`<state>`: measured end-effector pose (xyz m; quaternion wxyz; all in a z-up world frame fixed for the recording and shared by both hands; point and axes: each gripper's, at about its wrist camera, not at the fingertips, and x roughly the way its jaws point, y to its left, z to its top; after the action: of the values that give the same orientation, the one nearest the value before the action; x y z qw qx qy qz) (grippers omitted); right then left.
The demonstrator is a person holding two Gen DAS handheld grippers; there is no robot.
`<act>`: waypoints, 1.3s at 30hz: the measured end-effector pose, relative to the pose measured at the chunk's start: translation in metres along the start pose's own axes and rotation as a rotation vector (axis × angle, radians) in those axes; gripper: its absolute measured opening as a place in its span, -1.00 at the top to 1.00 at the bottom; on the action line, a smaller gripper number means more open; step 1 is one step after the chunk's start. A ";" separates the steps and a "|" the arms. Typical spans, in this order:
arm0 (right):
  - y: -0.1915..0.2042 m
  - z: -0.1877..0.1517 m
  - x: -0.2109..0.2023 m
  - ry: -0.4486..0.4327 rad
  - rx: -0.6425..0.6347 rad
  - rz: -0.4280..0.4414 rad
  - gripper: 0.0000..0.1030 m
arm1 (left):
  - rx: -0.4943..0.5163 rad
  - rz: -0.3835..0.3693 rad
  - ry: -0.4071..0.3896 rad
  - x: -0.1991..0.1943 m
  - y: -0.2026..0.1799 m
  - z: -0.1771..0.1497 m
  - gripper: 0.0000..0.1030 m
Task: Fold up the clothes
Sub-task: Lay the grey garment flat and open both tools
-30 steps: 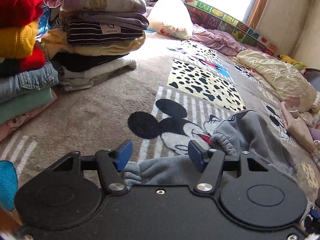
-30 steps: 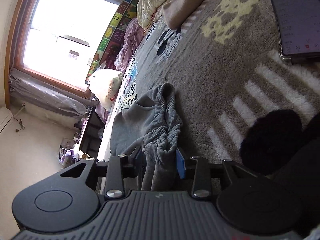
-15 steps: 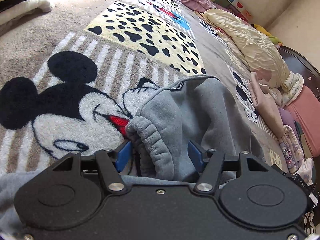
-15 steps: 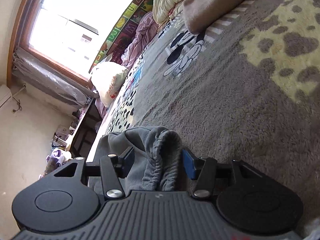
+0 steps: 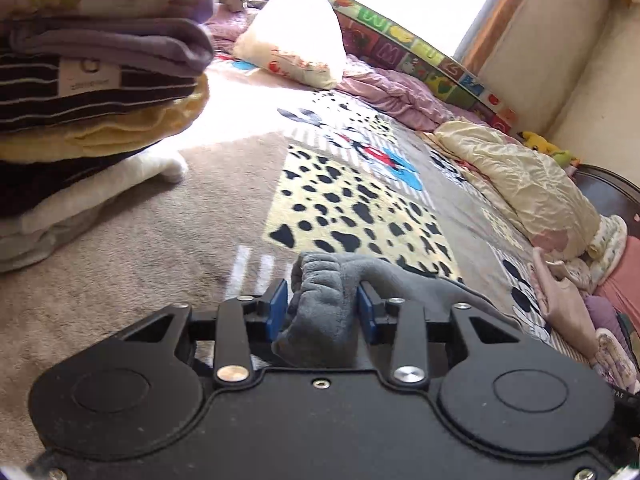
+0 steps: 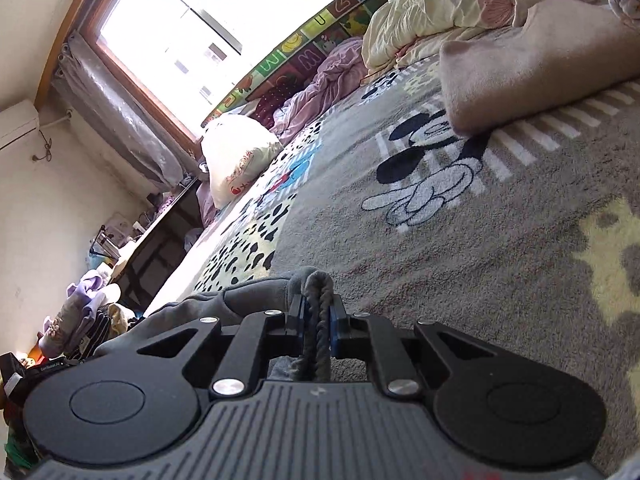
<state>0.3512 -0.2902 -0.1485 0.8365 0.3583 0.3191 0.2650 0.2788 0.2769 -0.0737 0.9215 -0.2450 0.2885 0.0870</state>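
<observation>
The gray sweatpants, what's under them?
Under the gray sweatpants is the cartoon blanket, its spotted yellow patch showing beside them. The left gripper grips their bunched edge. The print directly beneath is covered.

A grey cartoon-mouse blanket (image 5: 168,220) covers the bed. On it lie a stack of folded clothes (image 5: 92,92), a grey garment (image 5: 400,280), a white pillow (image 5: 296,40), a cream quilt (image 5: 520,184) and a pink cushion (image 6: 532,60).
</observation>
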 end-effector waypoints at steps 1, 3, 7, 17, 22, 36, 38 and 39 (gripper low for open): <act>0.000 0.003 0.002 -0.002 0.001 -0.004 0.51 | -0.045 0.064 -0.005 0.003 0.012 -0.001 -0.22; -0.001 0.008 0.007 -0.007 0.002 -0.012 0.18 | -0.093 0.099 0.022 0.008 0.024 -0.005 -0.22; -0.005 0.017 0.011 -0.010 0.008 -0.020 -0.34 | -0.161 0.058 0.090 0.018 0.029 -0.010 -0.30; 0.012 0.025 0.029 0.010 -0.124 -0.002 0.66 | 0.015 -0.098 -0.104 0.025 -0.011 -0.003 0.54; 0.017 0.032 0.029 -0.026 -0.158 -0.054 0.52 | 0.033 0.028 -0.042 0.052 -0.021 0.004 0.17; -0.005 0.029 0.010 -0.075 -0.080 -0.070 -0.08 | 0.122 0.072 0.011 0.029 -0.054 -0.023 -0.32; 0.003 0.021 -0.002 -0.091 -0.113 -0.061 -0.07 | 0.141 0.058 0.000 0.021 -0.061 -0.026 -0.32; 0.008 0.015 -0.009 -0.087 -0.125 -0.052 -0.07 | 0.150 0.051 -0.006 0.017 -0.065 -0.027 -0.32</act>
<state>0.3542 -0.2978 -0.1309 0.8769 0.3080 0.2743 0.2470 0.2985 0.2075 -0.0768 0.9356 -0.1674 0.2977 0.0892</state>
